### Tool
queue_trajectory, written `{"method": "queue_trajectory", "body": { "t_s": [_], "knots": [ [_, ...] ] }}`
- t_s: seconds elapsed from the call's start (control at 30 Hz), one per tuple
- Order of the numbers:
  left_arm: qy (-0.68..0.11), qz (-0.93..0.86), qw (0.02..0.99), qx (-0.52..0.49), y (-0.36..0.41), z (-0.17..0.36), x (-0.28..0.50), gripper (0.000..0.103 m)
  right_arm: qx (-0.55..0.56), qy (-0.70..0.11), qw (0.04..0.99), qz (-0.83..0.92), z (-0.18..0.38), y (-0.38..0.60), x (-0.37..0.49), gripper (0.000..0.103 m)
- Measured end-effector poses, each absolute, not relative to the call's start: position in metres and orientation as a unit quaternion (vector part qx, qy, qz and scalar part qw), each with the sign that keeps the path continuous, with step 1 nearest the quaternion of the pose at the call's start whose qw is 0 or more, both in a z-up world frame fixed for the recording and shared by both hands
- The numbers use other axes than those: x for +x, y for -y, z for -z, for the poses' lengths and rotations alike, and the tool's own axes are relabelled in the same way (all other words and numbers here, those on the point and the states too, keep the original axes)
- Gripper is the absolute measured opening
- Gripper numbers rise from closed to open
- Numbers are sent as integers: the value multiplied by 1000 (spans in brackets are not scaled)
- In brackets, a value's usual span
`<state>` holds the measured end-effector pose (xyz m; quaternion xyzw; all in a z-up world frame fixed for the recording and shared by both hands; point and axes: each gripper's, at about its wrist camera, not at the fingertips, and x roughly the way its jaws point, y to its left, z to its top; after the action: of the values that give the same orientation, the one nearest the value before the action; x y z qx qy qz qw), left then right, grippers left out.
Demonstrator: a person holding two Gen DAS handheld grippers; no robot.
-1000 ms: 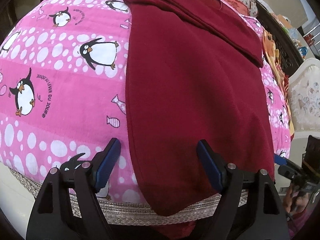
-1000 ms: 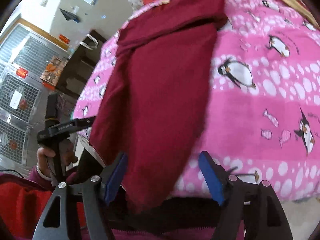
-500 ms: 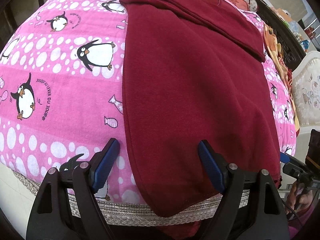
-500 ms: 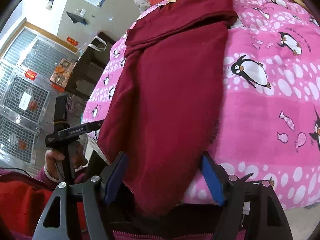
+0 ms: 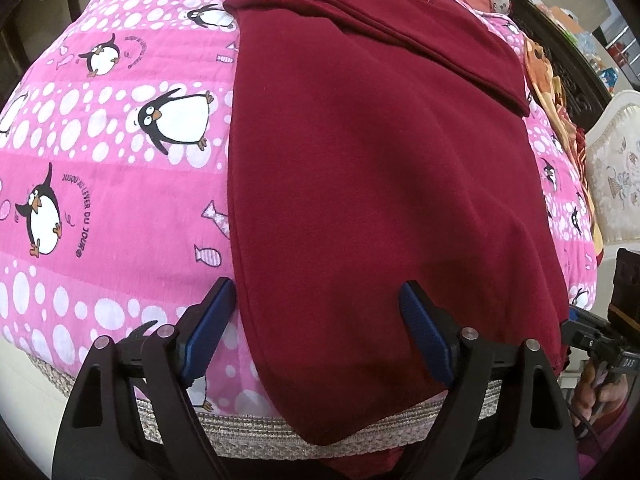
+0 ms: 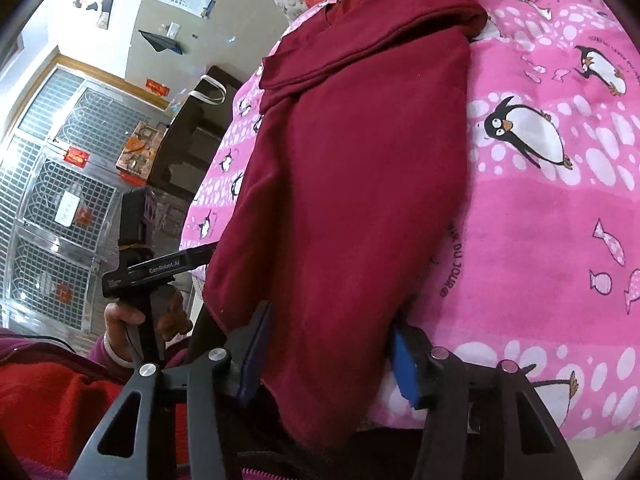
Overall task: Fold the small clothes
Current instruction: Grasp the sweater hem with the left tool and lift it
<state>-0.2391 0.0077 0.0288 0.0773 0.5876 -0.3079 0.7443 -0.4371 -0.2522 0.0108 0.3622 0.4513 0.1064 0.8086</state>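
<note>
A dark red garment point(image 5: 380, 168) lies lengthwise on a pink penguin blanket point(image 5: 100, 152), its sleeve folded across the far end and its near hem hanging over the edge. It also shows in the right wrist view point(image 6: 352, 168). My left gripper point(image 5: 316, 332) is open, its blue pads astride the hem's left corner. My right gripper point(image 6: 332, 356) is open, its jaws either side of the hem's other corner, the cloth between them. The left gripper's handle point(image 6: 156, 268) shows in the right view, held in a hand.
The blanket's woven grey border point(image 5: 248, 436) marks the near edge. A white upholstered chair point(image 5: 616, 176) and orange cloths point(image 5: 548, 80) stand at the right. Dark furniture point(image 6: 192, 140) and a metal-grille door point(image 6: 56, 184) are beyond the far side.
Both grippers have moved in closer to the garment's near hem. The right gripper's jaws now sit around the cloth and have narrowed a little.
</note>
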Motion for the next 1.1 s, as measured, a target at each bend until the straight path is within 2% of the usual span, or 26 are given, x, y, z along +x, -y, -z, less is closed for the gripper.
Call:
{"method": "queue_trajectory", "body": {
  "t_s": [0.03, 0.07, 0.13, 0.3, 0.33, 0.43, 0.53, 0.57, 0.77, 1.1],
  "knots": [
    [-586, 307, 746, 77, -8, -30, -239, 73, 366, -452, 807, -108, -10, 253, -437, 53],
    [-584, 306, 748, 77, -8, -31, -239, 61, 369, -451, 805, -109, -10, 254, -437, 53],
    [-586, 314, 743, 75, -7, -32, -239, 49, 377, -448, 803, -109, -9, 256, -438, 53],
    [-589, 323, 737, 75, -7, -31, -239, 48, 391, -440, 801, -110, -5, 259, -438, 53],
    [-588, 324, 737, 77, -7, -31, -239, 46, 391, -440, 801, -110, -5, 259, -438, 53],
    [-587, 324, 739, 74, -10, -31, -238, 31, 378, -444, 805, -111, -8, 256, -436, 53],
    [-594, 323, 735, 54, -14, -31, -234, 23, 369, -447, 809, -97, -9, 255, -436, 34],
    [-594, 323, 735, 51, -15, -31, -234, 19, 371, -448, 808, -94, -9, 256, -436, 34],
    [-588, 332, 736, 48, -18, -37, -234, 11, 375, -441, 809, -100, -14, 258, -435, 29],
    [-537, 349, 768, -10, -36, -85, -208, 9, 383, -378, 833, -128, -57, 275, -420, 20]
  ]
}}
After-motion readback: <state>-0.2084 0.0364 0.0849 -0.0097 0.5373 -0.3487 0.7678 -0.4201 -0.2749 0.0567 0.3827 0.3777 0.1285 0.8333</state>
